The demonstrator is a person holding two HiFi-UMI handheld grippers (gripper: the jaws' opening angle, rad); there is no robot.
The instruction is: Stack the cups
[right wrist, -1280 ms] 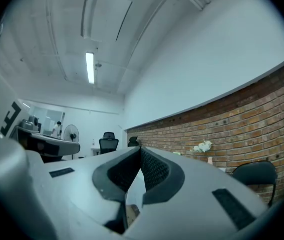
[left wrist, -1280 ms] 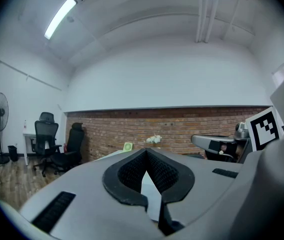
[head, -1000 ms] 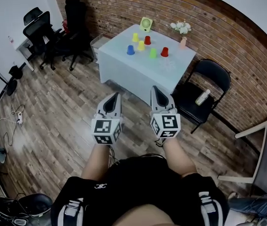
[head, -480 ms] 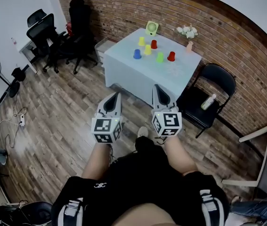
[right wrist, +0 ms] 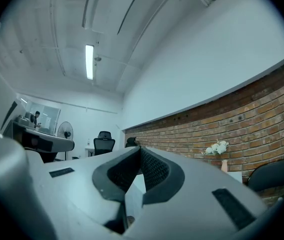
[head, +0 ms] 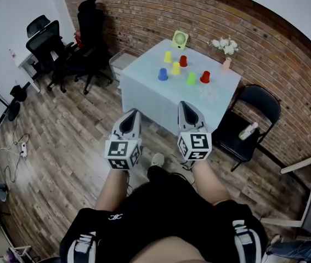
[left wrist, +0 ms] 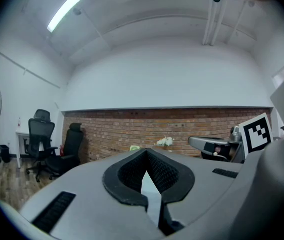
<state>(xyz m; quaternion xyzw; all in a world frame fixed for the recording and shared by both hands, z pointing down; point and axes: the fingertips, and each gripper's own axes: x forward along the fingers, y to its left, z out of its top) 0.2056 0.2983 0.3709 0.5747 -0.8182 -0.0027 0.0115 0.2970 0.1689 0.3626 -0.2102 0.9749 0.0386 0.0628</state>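
Note:
Several small cups stand apart on the white-clothed table (head: 160,100) ahead: a yellow cup (head: 168,57), a red cup (head: 183,61), a second yellow cup (head: 175,68), a blue cup (head: 163,74), a green cup (head: 191,79) and another red cup (head: 205,77). My left gripper (head: 133,113) and right gripper (head: 183,104) are held side by side over the wooden floor, well short of the table. Both are shut with nothing in them. In the left gripper view the left gripper (left wrist: 146,152) points at the brick wall, and in the right gripper view the right gripper (right wrist: 137,148) does too.
A green desk fan (head: 180,39) and a vase of flowers (head: 226,49) stand at the table's far edge. A black folding chair (head: 252,109) with a white bottle (head: 248,131) is right of the table. Black office chairs (head: 62,45) stand at the left.
The table and cups have drifted lower and to the right in the head view as the person steps nearer. Both grippers stay shut and side by side.

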